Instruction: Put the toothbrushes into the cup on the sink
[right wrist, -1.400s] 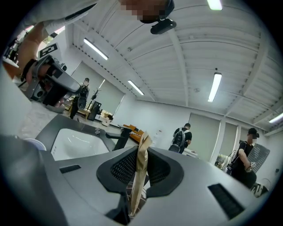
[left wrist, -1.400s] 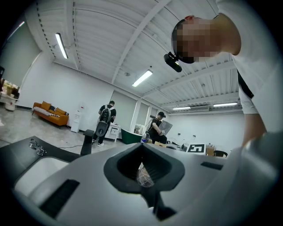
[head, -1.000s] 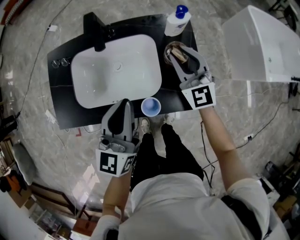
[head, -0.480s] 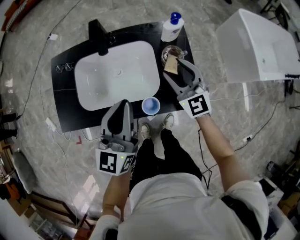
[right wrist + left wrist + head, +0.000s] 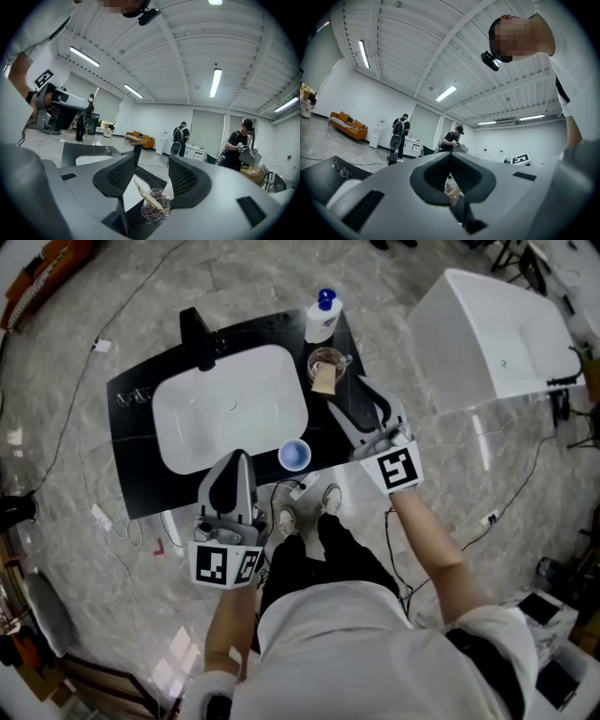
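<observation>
A person standing at a black bench [image 5: 131, 474] held a pair of tongs in each hand, both pointed level over its front edge. The right tongs [image 5: 347, 392] had just been opening and stood spread wide, with nothing pressed between the pads. Seen from the right gripper view, the right tongs [image 5: 152, 164] framed a glass cup [image 5: 154, 208] that stood on the bench beyond their tips and apart from them. A pale toothbrush [image 5: 146, 194] leaned inside that cup.

From the head view, the glass cup [image 5: 328, 360] sat at the bench's back right, just to the right of the white basin [image 5: 230, 404], with the toothbrush [image 5: 323, 381] tilted over its near rim. A white bottle with a blue cap [image 5: 322, 320] stood just behind it. A small blue cup [image 5: 294, 455] sat at the front edge, between the two pairs of tongs. A black faucet [image 5: 197, 334] rose behind the basin.

The left tongs [image 5: 238, 459] were closed and empty near the bench's front edge; the left gripper view showed the left tongs [image 5: 450, 154] with their tips together.
</observation>
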The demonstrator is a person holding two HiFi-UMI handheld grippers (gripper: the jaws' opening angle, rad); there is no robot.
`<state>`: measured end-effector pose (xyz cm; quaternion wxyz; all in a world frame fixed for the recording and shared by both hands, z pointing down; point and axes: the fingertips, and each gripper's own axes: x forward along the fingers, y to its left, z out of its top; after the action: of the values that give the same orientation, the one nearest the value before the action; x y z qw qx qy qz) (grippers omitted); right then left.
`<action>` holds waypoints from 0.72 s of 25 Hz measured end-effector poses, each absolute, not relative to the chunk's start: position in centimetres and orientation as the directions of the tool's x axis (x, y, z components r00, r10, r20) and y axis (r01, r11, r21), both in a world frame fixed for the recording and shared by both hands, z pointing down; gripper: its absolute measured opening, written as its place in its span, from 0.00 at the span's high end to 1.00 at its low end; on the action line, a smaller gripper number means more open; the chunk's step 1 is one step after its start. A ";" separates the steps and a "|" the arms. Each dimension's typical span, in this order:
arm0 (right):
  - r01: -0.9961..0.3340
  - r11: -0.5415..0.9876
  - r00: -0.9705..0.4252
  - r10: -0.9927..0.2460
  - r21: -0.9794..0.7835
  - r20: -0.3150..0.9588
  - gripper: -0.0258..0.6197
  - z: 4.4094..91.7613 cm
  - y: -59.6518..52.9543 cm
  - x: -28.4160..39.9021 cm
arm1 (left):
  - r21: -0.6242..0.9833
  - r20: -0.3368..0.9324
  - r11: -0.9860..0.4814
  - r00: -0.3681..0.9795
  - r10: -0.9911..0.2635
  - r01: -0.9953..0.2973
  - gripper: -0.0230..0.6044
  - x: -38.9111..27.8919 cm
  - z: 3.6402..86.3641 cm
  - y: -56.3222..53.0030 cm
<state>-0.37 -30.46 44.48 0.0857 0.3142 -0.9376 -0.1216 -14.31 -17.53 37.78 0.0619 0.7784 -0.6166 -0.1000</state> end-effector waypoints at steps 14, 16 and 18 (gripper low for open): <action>-0.704 0.701 -0.709 -0.701 0.109 -0.075 0.78 34.5 -23.0 4.9 | 0.247 -0.102 -0.265 0.247 -0.964 -0.932 0.96 -14.2 36.7 -14.1; -0.715 0.696 -0.700 -0.711 0.076 -0.070 0.82 34.3 -22.1 5.4 | 0.250 -0.098 -0.257 0.239 -0.966 -0.934 0.96 -14.6 36.8 -13.5; -0.714 0.698 -0.699 -0.711 0.044 -0.071 0.84 34.0 -21.3 5.6 | 0.250 -0.097 -0.254 0.236 -0.967 -0.935 0.96 -14.9 36.7 -13.0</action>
<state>5.57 -21.27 33.98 -0.0244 0.3869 -0.9212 -0.0343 -14.88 -12.98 36.69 0.0696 0.7832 -0.6069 -0.1160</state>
